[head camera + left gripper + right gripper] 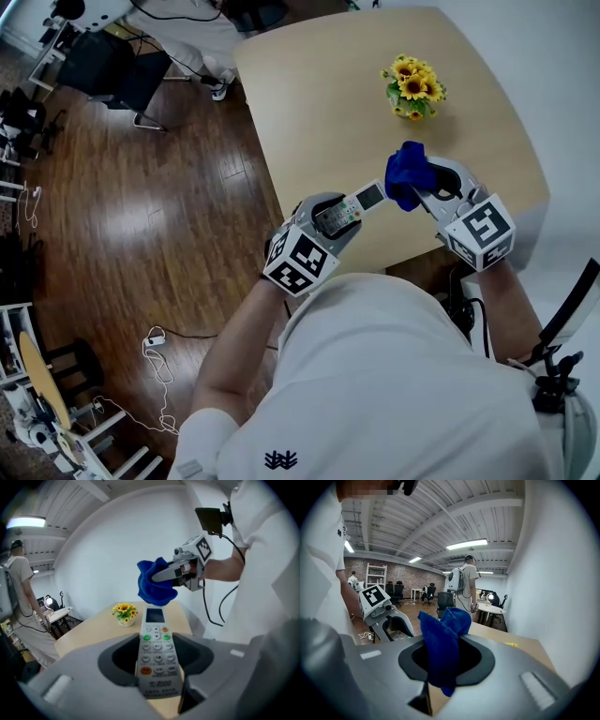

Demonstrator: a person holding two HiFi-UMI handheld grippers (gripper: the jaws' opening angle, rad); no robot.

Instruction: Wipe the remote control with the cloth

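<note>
Closest in, the left gripper (339,217) had its jaws clamped tight on the remote control (352,207), no gap to spare. In the left gripper view, the jaws pinched the sides of the remote control (158,654) down at its lower, button end. The rows of grey, green and orange keys ran forward between the jaws, and the small screen stuck out well past the tips. The remote was up in the air, held over the near edge of the table (319,103), not lying on it.

Just to its right, the right gripper (420,194) had closed on the cloth (409,172), a bunched blue wad. In the right gripper view, the cloth (440,651) was squeezed between the jaws, with a tuft standing up above them and a tail hanging below. The two grippers pointed in towards each other, and the cloth sat right at the screen end of the remote. From the left gripper view, it hung just above the screen; whether it actually touched there could not be told.

Further out on the pale wooden table stood a little pot of sunflowers (413,86), well apart from both grippers. Beyond the table lay a dark wooden floor (141,197), and far back in the room stood a person with a backpack (465,587).
</note>
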